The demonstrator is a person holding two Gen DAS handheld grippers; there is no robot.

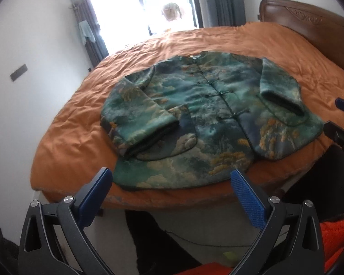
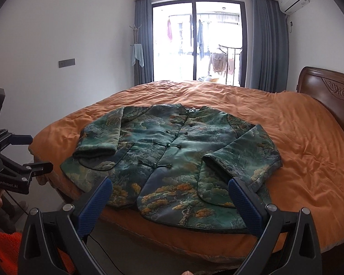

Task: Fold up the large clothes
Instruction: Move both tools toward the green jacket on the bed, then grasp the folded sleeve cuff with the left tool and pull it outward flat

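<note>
A green patterned jacket (image 2: 172, 158) is laid flat, front up and buttoned, on the orange bedspread (image 2: 309, 142), with both sleeves folded in over the body. The left gripper (image 1: 172, 183) is held wide apart before the hem, touching nothing. The right gripper (image 2: 169, 190) is likewise spread wide, empty, near the hem.

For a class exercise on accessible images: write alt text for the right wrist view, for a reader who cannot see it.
A green patterned jacket lies buttoned and flat on an orange bedspread, both sleeves folded in over its front. The right claw hangs open above the jacket's near hem, touching nothing. Behind the bed, a glass door stands between grey curtains.
</note>
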